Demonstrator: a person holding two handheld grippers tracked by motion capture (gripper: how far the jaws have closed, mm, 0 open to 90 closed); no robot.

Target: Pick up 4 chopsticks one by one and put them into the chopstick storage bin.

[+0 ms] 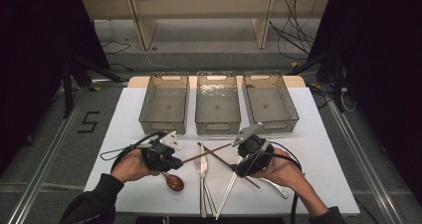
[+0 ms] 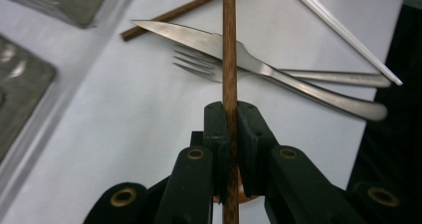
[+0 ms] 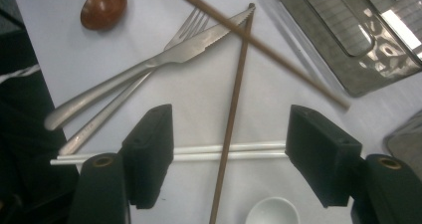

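Your left hand (image 1: 130, 167) comes in from the bottom left of the high view, holding the left gripper (image 2: 230, 134) low over the white tabletop (image 1: 129, 114). Its fingers are clamped narrow on the thin handle of a wooden spoon (image 2: 229, 50). In the high view the spoon's dark bowl (image 1: 174, 182) lies just right of your left hand, and the handle slants up and right toward the other gripper.

Right of the spoon bowl, a steel knife (image 1: 199, 176) and fork (image 1: 209, 196) lie together near the front edge. In the left gripper view they cross behind the spoon handle, the knife (image 2: 199, 39) over the fork (image 2: 199, 66). A brown chopstick (image 1: 224, 160) runs diagonally across the middle of the tabletop. A pair of white chopsticks (image 1: 228, 190) slants down toward the front edge.

Your right hand (image 1: 283, 171) holds the right gripper (image 3: 229, 154) just right of centre. Its fingers stand wide apart and hold nothing. In the right gripper view the white chopsticks (image 3: 224, 152) lie crosswise between them, not pressed, and a brown chopstick (image 3: 234, 109) passes up the gap. A white spoon (image 3: 272, 211) sits at the bottom edge there.

Along the back of the tabletop, three smoky clear bins stand side by side: left (image 1: 149, 114), middle (image 1: 217, 128), right (image 1: 291, 114).
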